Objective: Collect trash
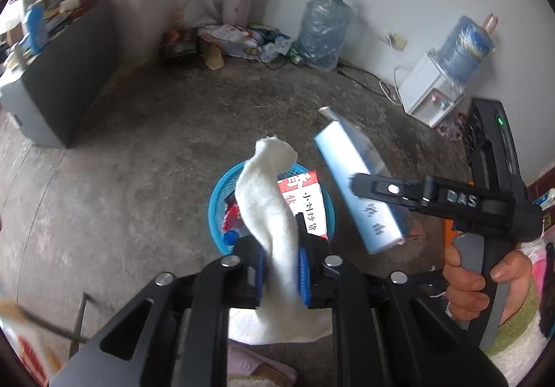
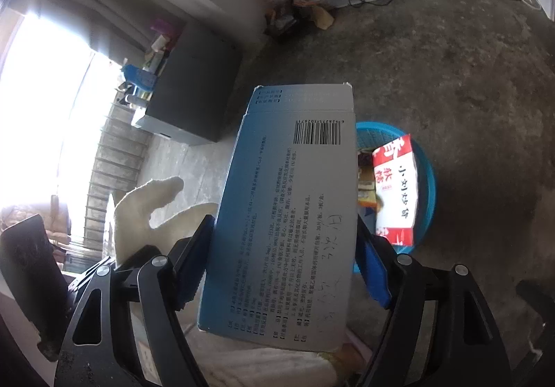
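While both claws hang over the grey concrete floor (image 1: 145, 130), each has a piece of trash between its blue pads. The left claw (image 1: 281, 269) stands narrow around a white cloth (image 1: 267, 199), which runs up from below the fingers, passes between the pads, and curls over at its top in front of the blue basket (image 1: 216, 203); the pads lie against the cloth on both sides, though whether they press it firmly I cannot tell. The right claw (image 2: 284, 269) stands wide and is clamped on a blue-and-white carton (image 2: 295, 206), printed with a barcode and fine text, its long sides against the two pads and its open flap end pointing away from the claw. In the left wrist view that same carton (image 1: 357, 186) sits to the right of the cloth, tilted, above and beside the basket, with a hand (image 1: 485, 283) gripping the right tool's handle. The basket (image 2: 426, 179) stands on the floor just past both claws and already holds a red-and-white packet (image 2: 395, 192) leaning against its rim, plus smaller bits too blurred to name. The cloth (image 2: 145, 210) shows at the left of the carton in the right wrist view.
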